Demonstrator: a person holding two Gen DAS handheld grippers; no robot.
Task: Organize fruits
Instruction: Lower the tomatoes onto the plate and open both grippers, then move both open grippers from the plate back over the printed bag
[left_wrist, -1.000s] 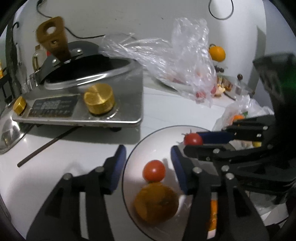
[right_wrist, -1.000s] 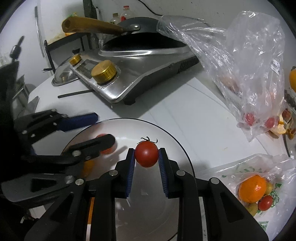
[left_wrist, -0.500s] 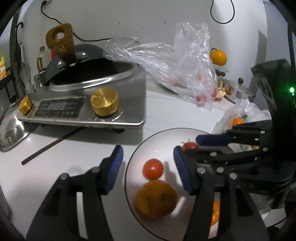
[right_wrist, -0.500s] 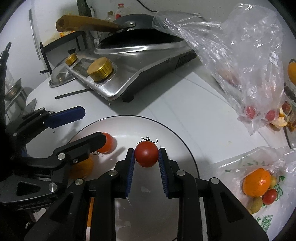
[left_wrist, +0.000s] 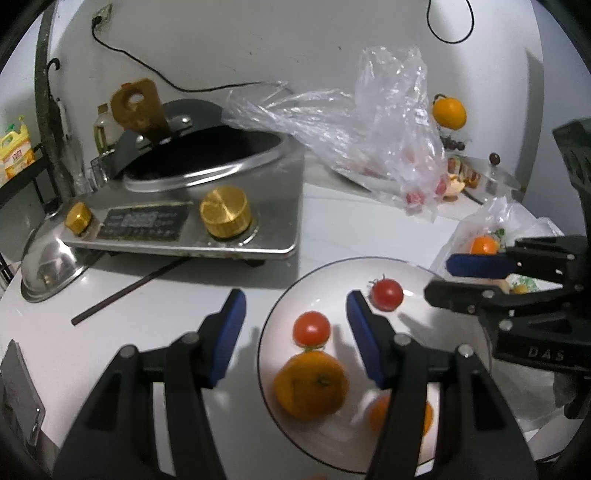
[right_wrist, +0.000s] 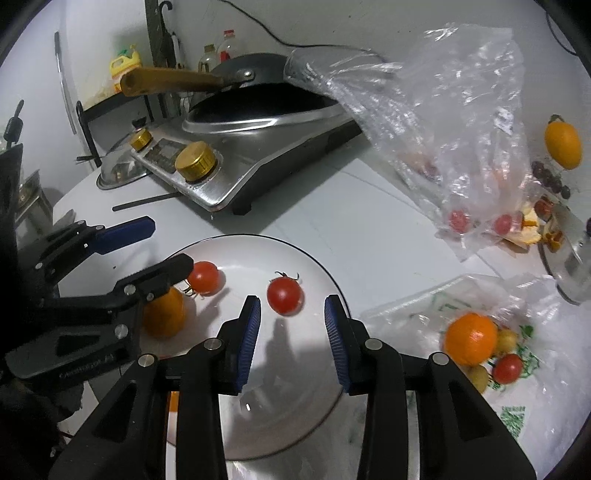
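Right gripper (right_wrist: 291, 325): spread wide, nothing between the pads, poised over the plate (right_wrist: 325, 280). Left gripper (left_wrist: 291, 332): likewise spread and empty, straddling the plate's left rim.

Tomato (right_wrist: 284, 295): rests free on the plate just beyond the right pads, touching neither. Judged light, round, smooth-skinned and soft; prone to roll on the glazed surface and to split under hard squeeze. Best taken across the widest girth with gentle closing force, stem (right_wrist: 286, 274) kept clear of the pads.

Second tomato (right_wrist: 205, 277): farther left on the plate, beside the orange (right_wrist: 164, 314). Orange judged heavier and firmer, with a dimpled peel giving better friction; needs a wider opening, taken across the middle.

Right of the plate: printed bag (right_wrist: 517, 354) lying open, holding a bag orange (right_wrist: 470, 338), a small tomato (right_wrist: 508, 368) and yellowish fruit only partly visible under film. Thin film judged limp and likely to snag on a pad.

Farther back: clear bag (right_wrist: 443, 122) with a few red fruits (right_wrist: 460, 220) near its bottom edge; count uncertain through creases. Cooker (right_wrist: 236, 162) with pan (right_wrist: 258, 96) behind.

Hidden or unclear: third orange fruit (left_wrist: 376, 413) on the plate's near side, mostly covered by the left finger; near rim of the plate cut off by both grippers; items at far right edge blurred.
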